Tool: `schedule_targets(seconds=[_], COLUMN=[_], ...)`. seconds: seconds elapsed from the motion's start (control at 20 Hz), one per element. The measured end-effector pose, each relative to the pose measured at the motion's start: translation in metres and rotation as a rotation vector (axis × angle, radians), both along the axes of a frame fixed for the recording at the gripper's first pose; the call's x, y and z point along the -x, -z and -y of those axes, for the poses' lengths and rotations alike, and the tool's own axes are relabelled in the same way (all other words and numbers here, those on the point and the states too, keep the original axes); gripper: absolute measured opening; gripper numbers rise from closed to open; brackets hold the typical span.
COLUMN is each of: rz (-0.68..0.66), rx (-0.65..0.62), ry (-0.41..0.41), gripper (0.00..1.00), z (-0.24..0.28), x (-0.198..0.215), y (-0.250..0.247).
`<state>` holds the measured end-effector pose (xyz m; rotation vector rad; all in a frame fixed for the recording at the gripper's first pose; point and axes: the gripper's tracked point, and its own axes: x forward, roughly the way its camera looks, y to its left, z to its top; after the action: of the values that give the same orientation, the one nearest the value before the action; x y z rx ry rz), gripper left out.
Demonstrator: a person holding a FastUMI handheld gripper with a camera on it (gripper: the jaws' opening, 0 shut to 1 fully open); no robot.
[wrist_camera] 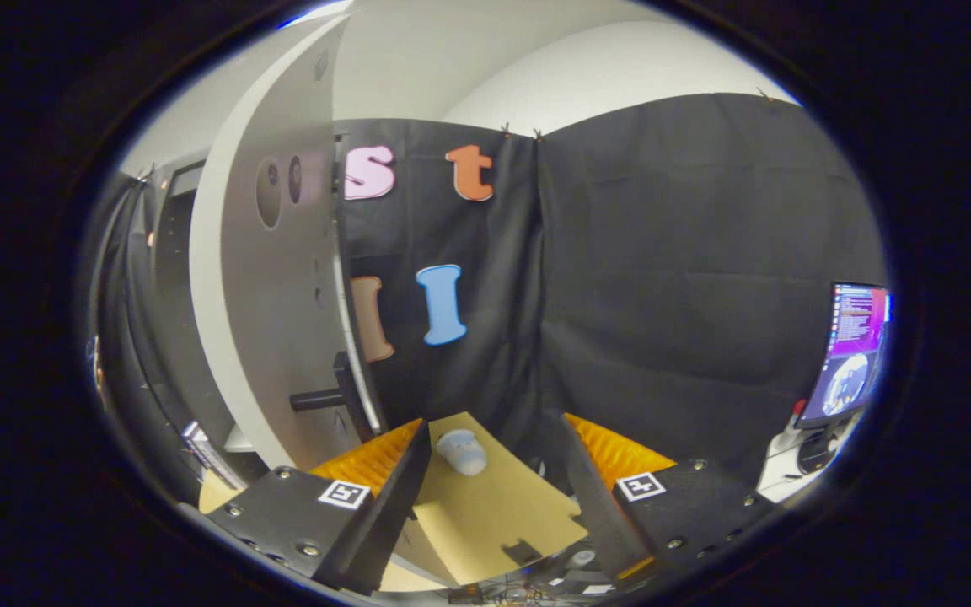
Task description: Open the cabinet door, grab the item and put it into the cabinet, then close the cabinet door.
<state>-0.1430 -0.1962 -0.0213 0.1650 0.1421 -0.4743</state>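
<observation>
The gripper (492, 480) is seen with its 2 fingers spread apart and nothing held between them. The cabinet door (275, 287) stands swung open to the left, its dark handle (325, 398) projecting just beside the left finger. The item (462, 451), a small pale rounded container, is observed lying on its side on the tan table (494, 514), between the fingers and just ahead of them. It is judged light and rigid, smooth enough to slip or roll; a grasp across its middle, square to its length, is advised.
</observation>
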Motion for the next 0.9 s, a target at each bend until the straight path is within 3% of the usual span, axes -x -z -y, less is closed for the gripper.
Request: schedule_targets(seconds=[0.3, 0.7, 0.9], rz=[0.016, 0.055, 0.050], rx=[-0.069, -0.140, -0.135], ry=[-0.235, -0.565, -0.687], gripper=[0.91, 0.94, 0.94], z=[-0.079, -0.187, -0.238], x=[-0.008, -0.088, -0.134], y=[0.001, -0.004, 0.004])
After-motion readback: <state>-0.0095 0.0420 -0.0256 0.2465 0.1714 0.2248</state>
